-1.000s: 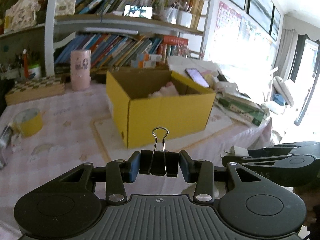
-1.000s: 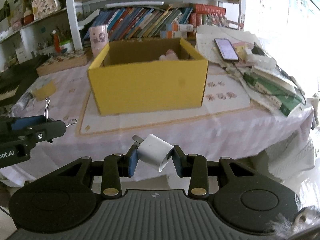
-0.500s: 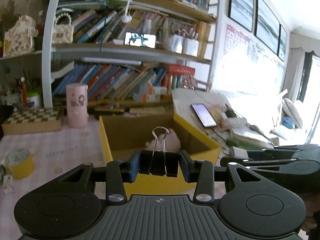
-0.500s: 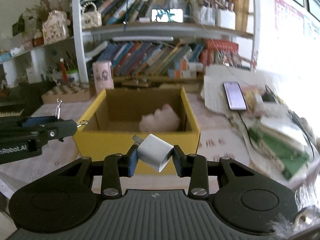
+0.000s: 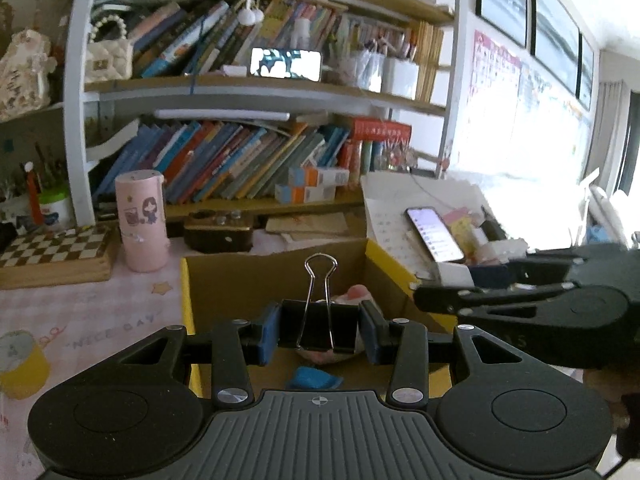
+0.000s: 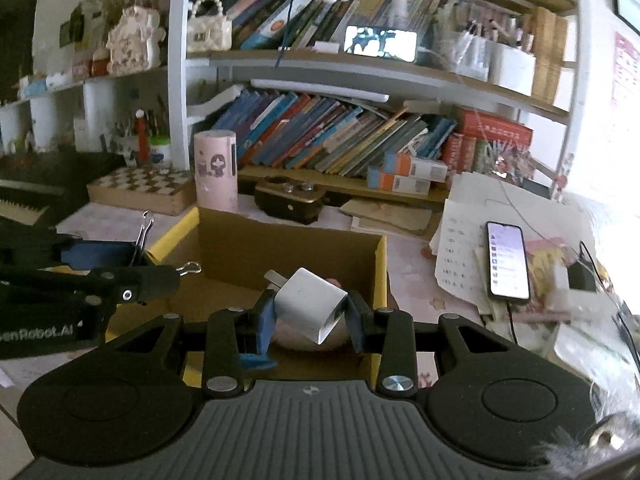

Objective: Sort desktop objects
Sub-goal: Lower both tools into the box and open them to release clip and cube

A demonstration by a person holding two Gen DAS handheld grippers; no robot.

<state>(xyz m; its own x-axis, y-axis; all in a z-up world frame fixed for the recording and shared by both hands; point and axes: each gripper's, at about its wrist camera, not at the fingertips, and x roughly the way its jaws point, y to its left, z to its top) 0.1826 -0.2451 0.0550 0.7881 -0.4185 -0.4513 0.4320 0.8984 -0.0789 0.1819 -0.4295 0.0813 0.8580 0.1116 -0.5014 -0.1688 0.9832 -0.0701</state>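
Note:
My left gripper (image 5: 319, 330) is shut on a black binder clip (image 5: 318, 322) whose wire handles stand upright. It hangs over the open yellow cardboard box (image 5: 186, 292). My right gripper (image 6: 310, 316) is shut on a white charger plug (image 6: 310, 309), tilted, metal prongs to the upper left, also above the yellow cardboard box (image 6: 382, 276). Inside the box lie a pink soft thing (image 5: 354, 292) and a blue scrap (image 5: 314, 378). Each gripper shows in the other's view: the right gripper (image 5: 440, 280) at right, the left gripper (image 6: 152, 256) at left.
A pink cup (image 5: 140, 220) and a chessboard box (image 5: 56, 250) stand behind the box on the left. A yellow tape roll (image 5: 20, 362) lies at far left. A lit phone (image 6: 506, 260) rests on papers at right. Bookshelves (image 5: 248, 160) fill the back.
Both grippers have moved forward and up, from in front of the table's edge to above the box opening. The clip and the charger plug stayed clamped throughout.

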